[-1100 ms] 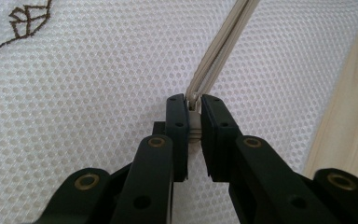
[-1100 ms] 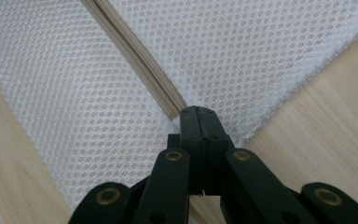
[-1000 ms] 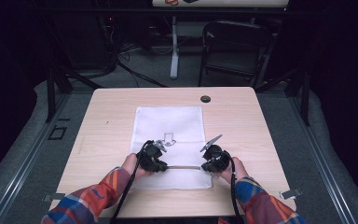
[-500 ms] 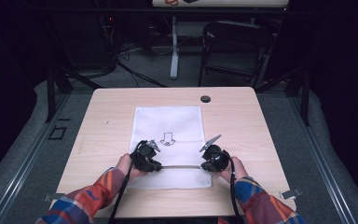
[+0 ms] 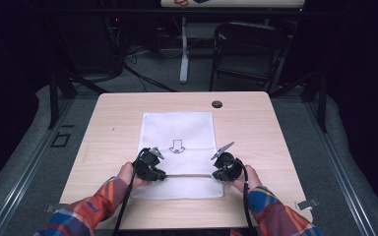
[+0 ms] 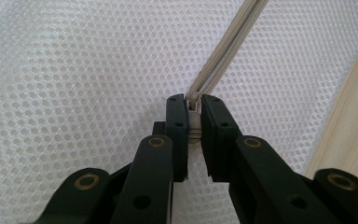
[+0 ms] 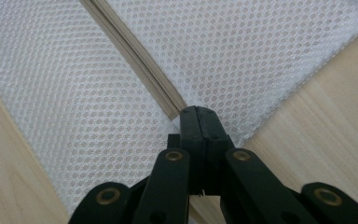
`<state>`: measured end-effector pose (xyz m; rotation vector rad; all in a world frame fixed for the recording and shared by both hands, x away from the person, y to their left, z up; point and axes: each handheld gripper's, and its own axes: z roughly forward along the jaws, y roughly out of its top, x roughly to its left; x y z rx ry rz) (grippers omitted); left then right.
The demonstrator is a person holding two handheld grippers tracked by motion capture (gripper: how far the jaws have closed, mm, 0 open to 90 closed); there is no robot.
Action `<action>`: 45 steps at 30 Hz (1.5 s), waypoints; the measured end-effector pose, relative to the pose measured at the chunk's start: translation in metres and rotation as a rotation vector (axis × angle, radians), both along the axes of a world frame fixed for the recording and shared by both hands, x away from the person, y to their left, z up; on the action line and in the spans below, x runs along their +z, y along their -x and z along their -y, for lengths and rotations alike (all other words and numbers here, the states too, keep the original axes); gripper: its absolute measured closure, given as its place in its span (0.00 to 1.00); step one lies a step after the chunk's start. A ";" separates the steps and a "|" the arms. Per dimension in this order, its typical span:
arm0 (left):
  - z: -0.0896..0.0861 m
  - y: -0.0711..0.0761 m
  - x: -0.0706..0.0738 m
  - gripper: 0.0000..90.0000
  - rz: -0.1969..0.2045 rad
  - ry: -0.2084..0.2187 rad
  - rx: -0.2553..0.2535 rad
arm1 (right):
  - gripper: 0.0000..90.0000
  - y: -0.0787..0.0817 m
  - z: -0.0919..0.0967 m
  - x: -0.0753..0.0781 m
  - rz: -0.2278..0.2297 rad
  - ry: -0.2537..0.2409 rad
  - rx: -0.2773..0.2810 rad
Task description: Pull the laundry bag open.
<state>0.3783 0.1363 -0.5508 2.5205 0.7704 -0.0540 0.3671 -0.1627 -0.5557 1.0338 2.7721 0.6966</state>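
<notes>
A white mesh bag [image 5: 177, 129] printed with a small arrow [image 5: 176, 146] lies flat on the wooden table [image 5: 256, 132]. A beige zipper [image 5: 189, 174] runs across the bag near its front edge. My left gripper [image 5: 160, 175] is shut on the zipper's white pull [image 6: 194, 120], and the zipper tape [image 6: 223, 60] runs away from its jaws over the mesh [image 6: 74, 70]. My right gripper [image 5: 216, 173] is shut on the bag at the zipper's end [image 7: 198, 114]. There the closed zipper [image 7: 135, 56] runs off to the upper left, with bare table [image 7: 317, 121] beside it.
A black grommet [image 5: 217, 104] sits in the table near its far edge. Beyond the table stand a dark folding chair [image 5: 248, 44] and a white post [image 5: 183, 54]. A metal clip [image 5: 307, 204] sticks out at the front right corner.
My left gripper has slid left along the zipper, away from the right one, uncovering the arrow print. The right gripper has stayed put.
</notes>
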 end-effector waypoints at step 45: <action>-0.057 0.005 0.007 0.90 0.004 -0.007 0.130 | 1.00 -0.001 -0.001 0.001 -0.005 0.010 0.004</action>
